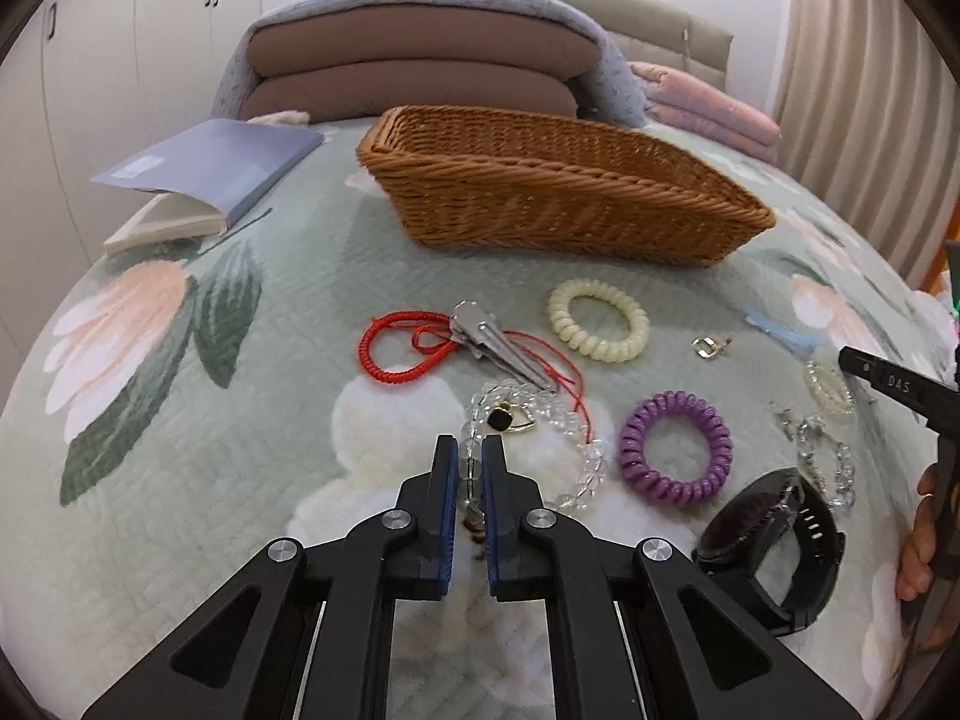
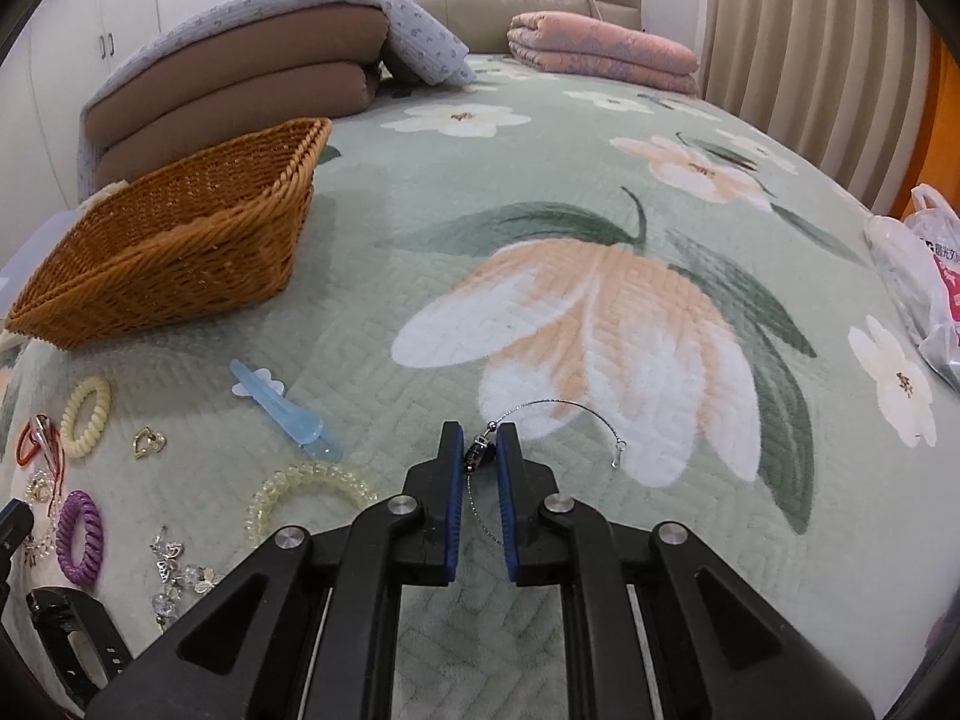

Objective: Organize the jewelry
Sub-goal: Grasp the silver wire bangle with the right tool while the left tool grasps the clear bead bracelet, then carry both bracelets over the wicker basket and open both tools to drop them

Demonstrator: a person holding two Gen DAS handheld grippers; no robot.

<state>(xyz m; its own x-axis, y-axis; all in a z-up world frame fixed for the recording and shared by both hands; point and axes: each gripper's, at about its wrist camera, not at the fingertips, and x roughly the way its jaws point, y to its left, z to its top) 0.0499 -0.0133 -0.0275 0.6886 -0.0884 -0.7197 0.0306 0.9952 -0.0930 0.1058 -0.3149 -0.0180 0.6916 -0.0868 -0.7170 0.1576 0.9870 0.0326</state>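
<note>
Here the left gripper (image 1: pixel 469 450) is pinched on the clear bead bracelet (image 1: pixel 585 468), which lies on the floral quilt (image 1: pixel 180 480) in front of the wicker basket (image 1: pixel 540 204). The right gripper (image 2: pixel 480 441) is clamped on the thin wire bracelet (image 2: pixel 570 405) at its small charm. Beside them lie a purple coil hair tie (image 1: pixel 675 450), a cream one (image 1: pixel 597 327) and a black watch (image 1: pixel 774 540).
</note>
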